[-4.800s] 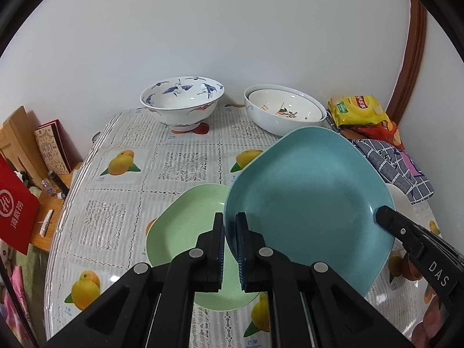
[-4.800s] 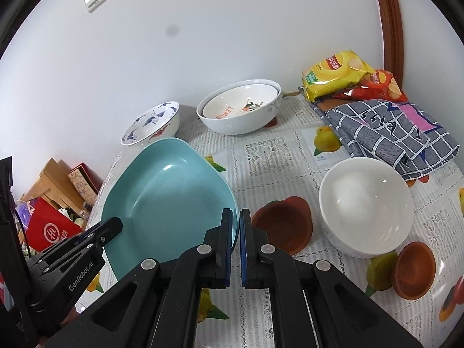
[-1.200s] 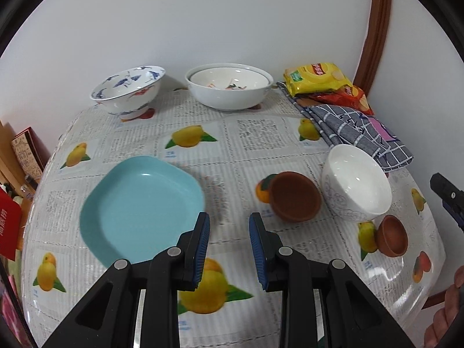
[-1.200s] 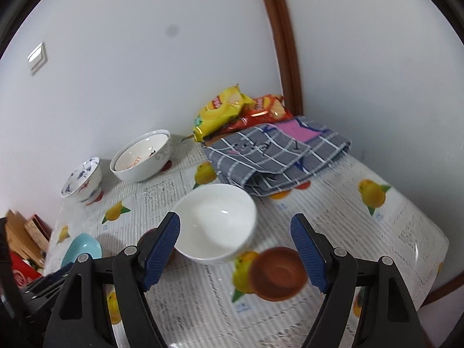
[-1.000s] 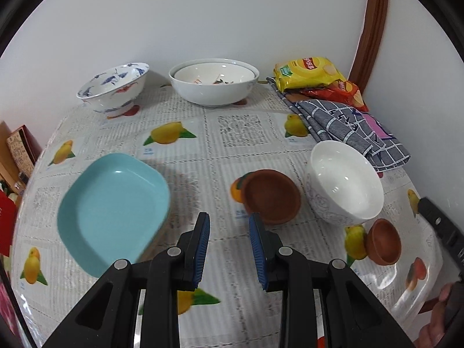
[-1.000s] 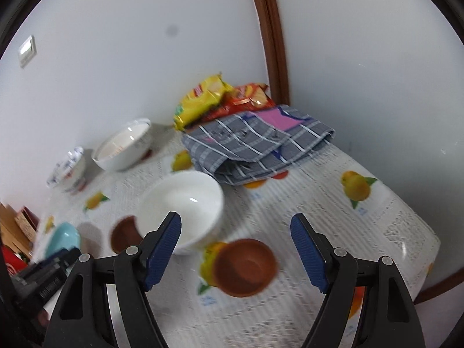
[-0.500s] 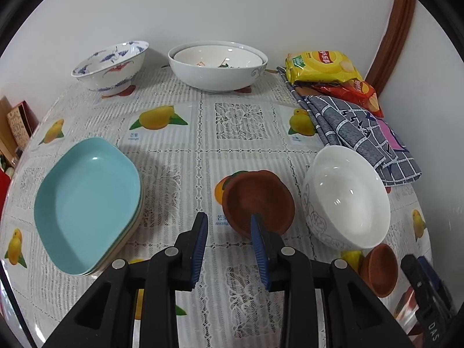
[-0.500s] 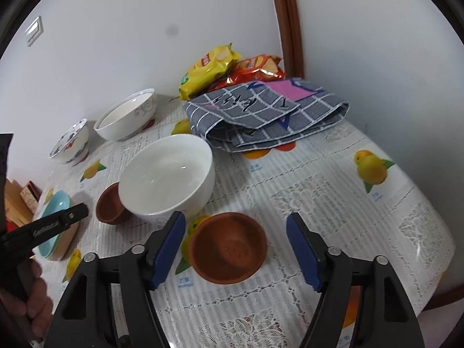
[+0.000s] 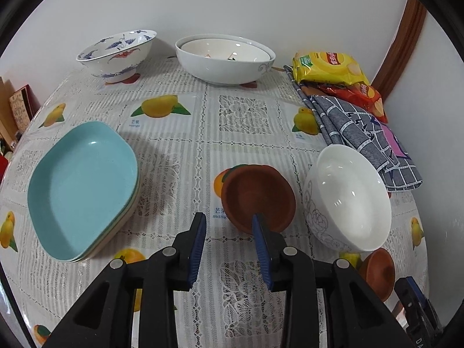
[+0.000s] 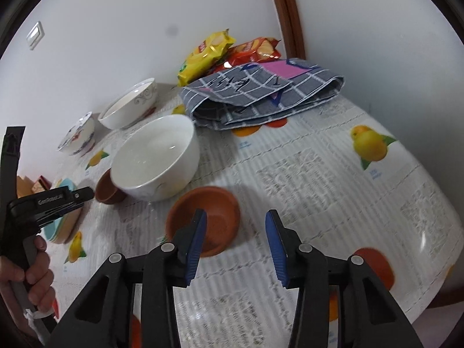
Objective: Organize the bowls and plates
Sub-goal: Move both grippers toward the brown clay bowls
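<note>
Closing in on two brown dishes at once, I have one pair of tongs at each. The left tongs stand partly open with nothing held; their right-hand finger overlaps the near rim of the larger brown bowl, while the other finger sits over bare cloth to its left, so I judge the near wall lies roughly between them but is not pinched yet. The right tongs have just been closing and are at a middling gap, empty; their left finger crosses into the small brown dish, the right finger stands over bare desk beyond its rim. So that dish lies ahead and slightly left of the tongs' centre, its right-hand rim inside the gap.

Each dish is round, so no long axis matters; what counts is which rim section falls between the fingers. The white bowl sits between the two brown dishes, just beside both. The blue plate lies stacked on other plates at the left. Two more bowls stand at the far edge: the blue-patterned bowl and the nested white bowls.
</note>
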